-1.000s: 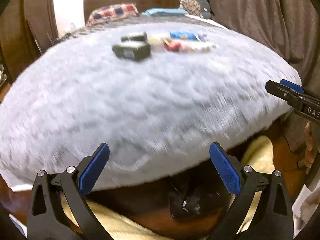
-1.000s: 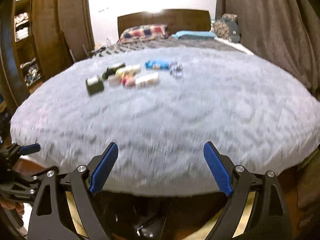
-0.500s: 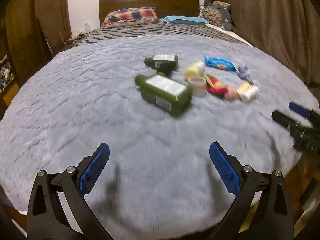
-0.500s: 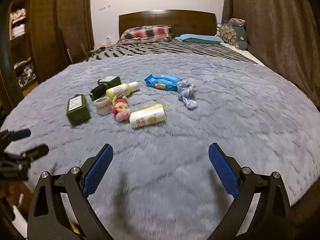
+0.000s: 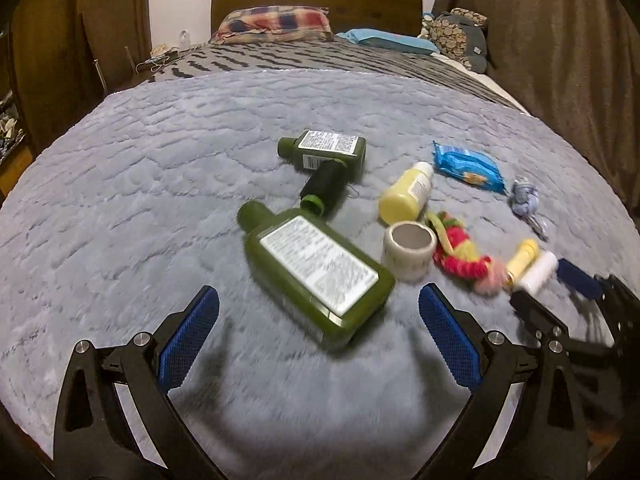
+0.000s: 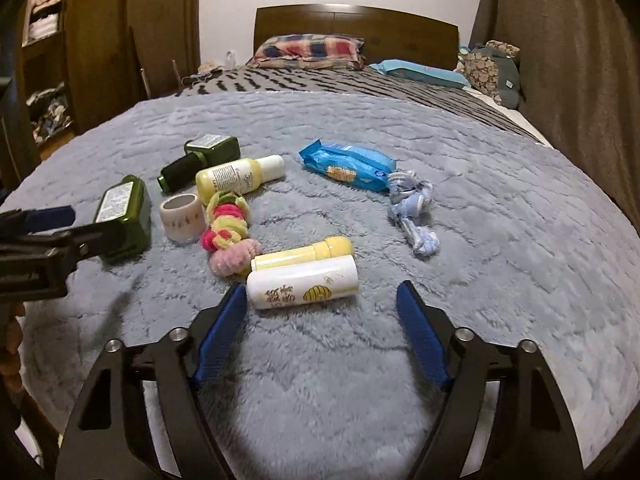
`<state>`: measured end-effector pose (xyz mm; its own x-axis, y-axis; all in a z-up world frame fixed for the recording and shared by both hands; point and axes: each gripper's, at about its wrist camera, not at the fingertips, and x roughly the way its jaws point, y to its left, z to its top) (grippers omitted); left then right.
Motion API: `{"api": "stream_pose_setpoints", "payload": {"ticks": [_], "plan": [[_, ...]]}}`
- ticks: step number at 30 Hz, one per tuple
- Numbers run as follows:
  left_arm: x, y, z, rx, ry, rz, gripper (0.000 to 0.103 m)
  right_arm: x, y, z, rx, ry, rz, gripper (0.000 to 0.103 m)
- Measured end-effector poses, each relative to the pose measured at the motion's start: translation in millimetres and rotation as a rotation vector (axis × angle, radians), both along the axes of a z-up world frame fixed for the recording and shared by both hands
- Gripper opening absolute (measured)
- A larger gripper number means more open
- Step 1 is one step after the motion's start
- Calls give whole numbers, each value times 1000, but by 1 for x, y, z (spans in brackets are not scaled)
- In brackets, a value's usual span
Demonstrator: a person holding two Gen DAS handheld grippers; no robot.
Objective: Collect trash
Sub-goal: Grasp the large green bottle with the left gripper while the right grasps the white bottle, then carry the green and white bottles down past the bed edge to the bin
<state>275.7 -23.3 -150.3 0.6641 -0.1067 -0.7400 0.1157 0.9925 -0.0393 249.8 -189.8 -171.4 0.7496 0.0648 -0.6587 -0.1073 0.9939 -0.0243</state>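
Note:
Several items lie on a grey fluffy blanket (image 5: 120,200). A large green bottle (image 5: 316,272) lies flat with its near end between the fingertips of my open left gripper (image 5: 318,300), the pads clear of it. Beyond are a second green bottle (image 5: 324,150), a dark tube (image 5: 324,188), a yellow bottle (image 5: 406,196), a tape roll (image 5: 408,250) and a pink-yellow scrunchie (image 5: 460,252). My right gripper (image 6: 322,292) is closing its jaws around a white bottle (image 6: 302,284); only the left pad is near its end. A yellow tube (image 6: 304,254) lies just behind.
A blue packet (image 6: 348,166) and a pale blue rope toy (image 6: 414,214) lie to the right. Far back are a plaid pillow (image 6: 308,50) and a wooden headboard (image 6: 356,20). Brown curtains (image 6: 580,80) hang at the right; shelves (image 6: 44,60) stand at the left.
Both grippers have come forward from the bed's edge over the blanket up to the items. The right jaws stand narrower than half a second ago.

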Motion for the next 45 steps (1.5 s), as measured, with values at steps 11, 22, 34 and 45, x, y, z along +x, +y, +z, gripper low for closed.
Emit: {"api": "stream_pose_setpoints", "payload": {"ticks": [11,22,34,45], "plan": [[29,-2,-16,20,48,49,81,3,4,-1,3,-12,17,55],[-13,5,-6,43,12,-26,80,-32,0,15,31,-55,11,55],[-128,11,35,34,-118,-121,80,-115,-5,52,35,-133,3,55],[-221,-1,48,8,-166,-238,80,-195,-12,64,66,-165,-11,55]]}}
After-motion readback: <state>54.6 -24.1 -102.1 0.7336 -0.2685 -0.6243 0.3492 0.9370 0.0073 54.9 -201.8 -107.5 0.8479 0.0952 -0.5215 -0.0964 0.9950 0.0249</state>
